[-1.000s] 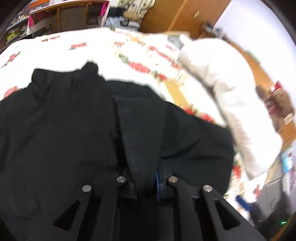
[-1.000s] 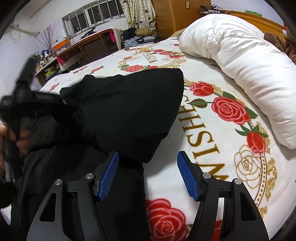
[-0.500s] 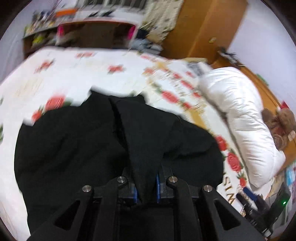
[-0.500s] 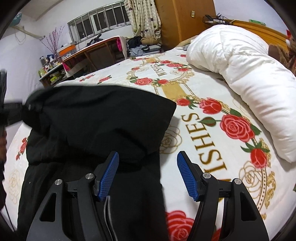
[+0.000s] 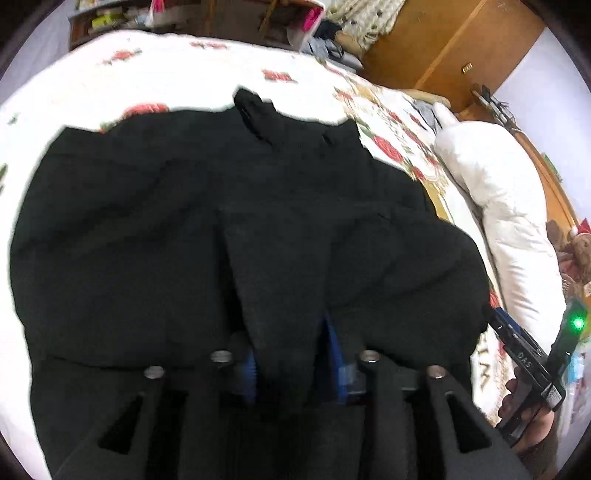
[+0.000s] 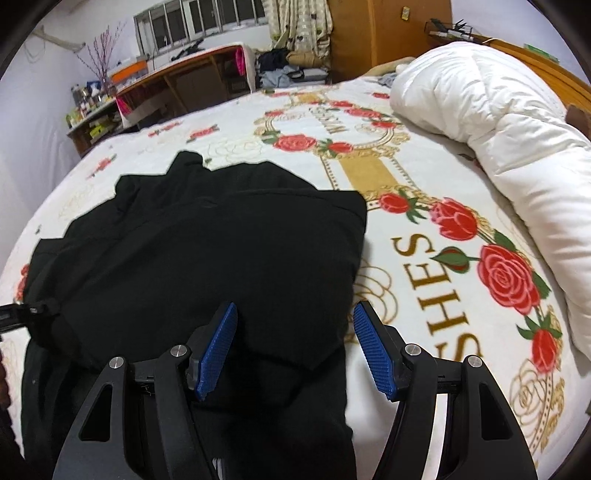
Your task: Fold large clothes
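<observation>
A large black garment (image 5: 229,221) lies spread on the rose-patterned bed, and it also shows in the right wrist view (image 6: 207,258). My left gripper (image 5: 293,354) is shut on a fold of the black garment and holds it up near the front edge. My right gripper (image 6: 295,343) is open, its blue pads either side of the garment's near right edge, touching nothing. The right gripper also shows at the lower right of the left wrist view (image 5: 524,362), and the left gripper at the far left of the right wrist view (image 6: 22,314).
A white duvet (image 6: 509,136) is bunched along the right side of the bed. The bedspread (image 6: 424,258) has roses and gold lettering. A wooden desk (image 6: 192,81) and a wardrobe (image 6: 388,33) stand beyond the bed's far edge.
The left gripper carried the pinched fold leftward and down, laying the garment flatter across the bed. The right gripper stayed open and the fabric now lies between its fingers.
</observation>
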A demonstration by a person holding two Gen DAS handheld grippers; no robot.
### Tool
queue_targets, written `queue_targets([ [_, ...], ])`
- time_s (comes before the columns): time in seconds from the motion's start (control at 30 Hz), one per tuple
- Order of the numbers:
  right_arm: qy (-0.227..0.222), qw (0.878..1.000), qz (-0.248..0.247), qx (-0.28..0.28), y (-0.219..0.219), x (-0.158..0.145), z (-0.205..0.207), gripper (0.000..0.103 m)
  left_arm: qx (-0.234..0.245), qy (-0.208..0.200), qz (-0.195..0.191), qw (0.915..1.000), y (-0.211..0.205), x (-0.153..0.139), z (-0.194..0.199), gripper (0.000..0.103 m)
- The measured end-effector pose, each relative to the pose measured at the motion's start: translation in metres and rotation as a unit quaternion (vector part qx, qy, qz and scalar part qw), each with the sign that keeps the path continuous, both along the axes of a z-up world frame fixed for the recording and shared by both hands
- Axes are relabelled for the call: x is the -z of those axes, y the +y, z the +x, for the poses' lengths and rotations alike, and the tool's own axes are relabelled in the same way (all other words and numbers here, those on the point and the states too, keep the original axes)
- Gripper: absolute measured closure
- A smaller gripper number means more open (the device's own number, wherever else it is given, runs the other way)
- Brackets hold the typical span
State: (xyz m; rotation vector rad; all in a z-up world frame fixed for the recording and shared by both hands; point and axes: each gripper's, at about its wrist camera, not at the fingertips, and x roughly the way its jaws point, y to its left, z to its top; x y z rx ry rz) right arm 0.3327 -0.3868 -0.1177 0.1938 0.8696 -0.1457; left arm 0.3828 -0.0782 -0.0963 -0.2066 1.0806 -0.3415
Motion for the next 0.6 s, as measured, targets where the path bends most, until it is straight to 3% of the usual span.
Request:
queue_targets([
  [0.1, 0.021, 1.000, -0.018, 0.004, 0.003, 0.010, 0.013, 0.037, -0.037, -0.043, 0.004, 0.9984, 0.017, -0.016, -0.003, 0.041],
  [0.2, 0.046, 0.999, -0.028, 0.004, 0.007, 0.018, 0.022, 0.037, -0.070, -0.051, 0.009, 0.9962, 0.032, -0.025, -0.002, 0.041],
  [0.3, 0.062, 0.997, -0.040, -0.001, 0.009, 0.018, 0.025, 0.037, -0.061, -0.055, -0.006, 0.9966, 0.030, -0.037, 0.000, 0.041],
  [0.37, 0.039, 0.998, -0.049, -0.004, 0.012, 0.007, 0.018, 0.037, -0.039, -0.061, -0.005, 0.9973, 0.020, -0.041, 0.000, 0.041],
  [0.43, 0.004, 0.998, -0.054, -0.025, 0.018, -0.003, 0.011, 0.037, -0.022, -0.071, 0.016, 0.9971, 0.007, -0.038, -0.003, 0.041],
  [0.53, 0.017, 0.996, -0.062, -0.054, 0.029, 0.004, 0.015, 0.037, 0.021, -0.057, 0.050, 0.9969, -0.015, -0.022, 0.002, 0.039],
  [0.6, 0.039, 0.993, -0.092, -0.063, 0.037, 0.016, 0.020, 0.037, 0.037, -0.036, 0.105, 0.9932, -0.028, -0.004, 0.006, 0.039],
])
